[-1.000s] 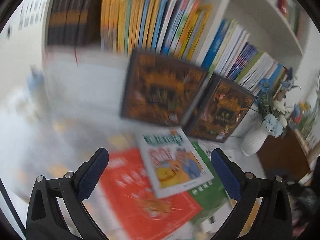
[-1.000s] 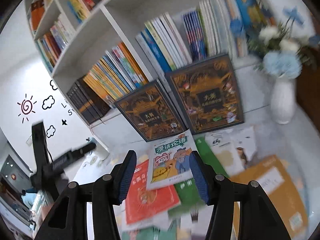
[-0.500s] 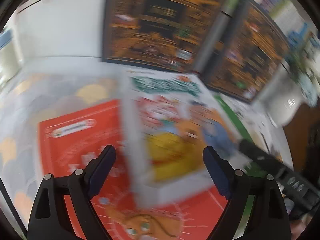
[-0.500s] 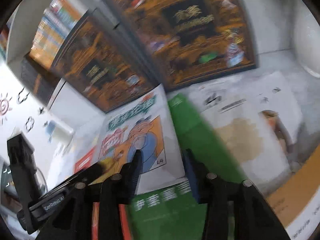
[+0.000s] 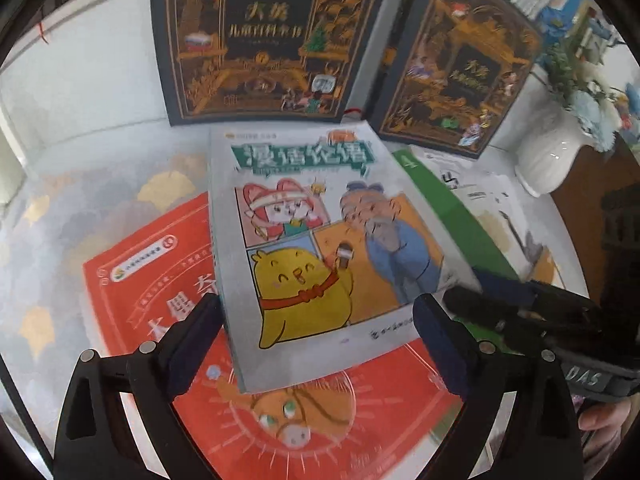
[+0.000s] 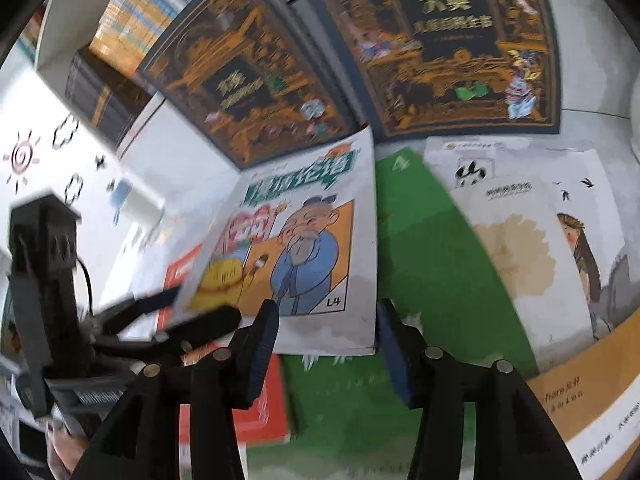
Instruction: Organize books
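A white comic-cover book (image 5: 320,240) with a yellow chick and a bearded man lies on top of a red book (image 5: 168,312) and a green book (image 5: 460,224). My left gripper (image 5: 316,336) is open, its fingers on either side of the book's near edge. My right gripper (image 6: 326,344) is open, low over the same book's (image 6: 304,248) near right corner, with the green book (image 6: 432,280) under it. Each gripper shows in the other's view: the right one (image 5: 532,312) and the left one (image 6: 168,320).
Two dark ornate books (image 5: 256,40) (image 5: 460,64) lean upright against the bookshelf behind. A white vase (image 5: 548,160) of flowers stands at the right. A white illustrated book (image 6: 532,248) and a tan book (image 6: 580,412) lie to the right. The tabletop (image 5: 80,208) has a leaf pattern.
Both grippers have dropped and moved in toward the comic-cover book, which now fills the space between their fingers. The bookshelf has slid out of the top of both views.
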`<state>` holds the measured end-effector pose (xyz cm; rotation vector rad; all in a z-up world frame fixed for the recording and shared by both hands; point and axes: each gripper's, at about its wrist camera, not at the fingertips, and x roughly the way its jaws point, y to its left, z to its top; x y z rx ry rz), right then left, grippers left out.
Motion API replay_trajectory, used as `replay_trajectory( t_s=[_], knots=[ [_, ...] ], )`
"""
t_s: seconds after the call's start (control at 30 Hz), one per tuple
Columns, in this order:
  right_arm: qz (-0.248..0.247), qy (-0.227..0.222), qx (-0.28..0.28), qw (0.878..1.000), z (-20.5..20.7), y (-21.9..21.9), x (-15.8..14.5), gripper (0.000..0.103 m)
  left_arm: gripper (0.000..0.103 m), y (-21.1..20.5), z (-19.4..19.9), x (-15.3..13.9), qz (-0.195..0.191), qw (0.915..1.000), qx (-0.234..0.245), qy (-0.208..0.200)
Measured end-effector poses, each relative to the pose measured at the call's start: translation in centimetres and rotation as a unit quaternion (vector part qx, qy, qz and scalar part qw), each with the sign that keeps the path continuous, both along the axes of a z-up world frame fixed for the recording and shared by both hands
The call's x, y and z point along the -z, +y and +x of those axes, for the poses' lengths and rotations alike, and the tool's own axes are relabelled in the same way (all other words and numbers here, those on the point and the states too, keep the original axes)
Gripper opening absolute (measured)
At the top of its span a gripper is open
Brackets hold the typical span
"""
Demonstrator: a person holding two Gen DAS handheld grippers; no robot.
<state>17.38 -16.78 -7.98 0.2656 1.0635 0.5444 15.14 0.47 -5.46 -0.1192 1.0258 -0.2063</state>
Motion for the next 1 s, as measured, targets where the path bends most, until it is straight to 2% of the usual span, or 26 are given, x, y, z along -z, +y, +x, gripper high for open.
replay_trajectory(
  t_s=[0.07,0.17,0.27,0.33,0.47,0.6,0.67,0.87,0.9,0.93,1.0],
  knots=[
    [0.004,0.013,-0.014,1.0,-1.3,-0.1,-0.1,0.05,0.094,0.2,-1.5,-0.1,-0.009,0.9999,0.0,0.006],
    [0.001,0.025,-0.013,1.0,-4.2,-0.5,-0.5,0.05,0.094,0.4,-5.7,0.2,-0.025,0.9993,0.018,0.023],
    [-0.046,0.025,-0.05,0.997,-9.8,-0.1,-1.3,0.05,0.094,0.6,-11.5,0.7,-0.031,0.9977,0.049,0.036],
    [-0.062,0.019,-0.072,0.995,-13.9,-0.4,-1.4,0.05,0.094,1.2,-15.4,1.0,-0.057,0.9962,0.055,0.035],
    [-0.044,0.038,-0.077,0.995,-19.9,-1.9,-0.4,0.05,0.094,1.9,-21.6,1.3,-0.115,0.9896,0.071,0.049],
    [-0.006,0.041,-0.076,0.996,-25.1,-3.7,-0.3,0.05,0.094,0.9,-26.9,0.8,-0.099,0.9881,0.11,0.041],
    [0.006,0.036,-0.08,0.996,-27.3,-4.1,-0.5,0.05,0.094,1.0,-28.5,1.0,-0.102,0.9872,0.116,0.039],
    [0.036,0.029,-0.057,0.997,-30.3,-6.3,-0.2,0.049,0.093,3.6,-30.2,1.1,-0.1,0.9925,0.068,0.018],
    [0.036,0.029,-0.056,0.997,-30.3,-6.3,-0.1,0.049,0.088,3.7,-29.7,1.0,-0.094,0.9933,0.065,0.017],
    [0.036,0.032,-0.054,0.997,-30.0,-6.5,0.1,0.049,0.078,3.5,-29.4,1.0,-0.089,0.9937,0.066,0.018],
    [0.031,0.044,-0.05,0.997,-29.1,-6.4,0.8,0.047,0.069,3.1,-28.5,1.6,-0.074,0.9944,0.07,0.027]
  ],
)
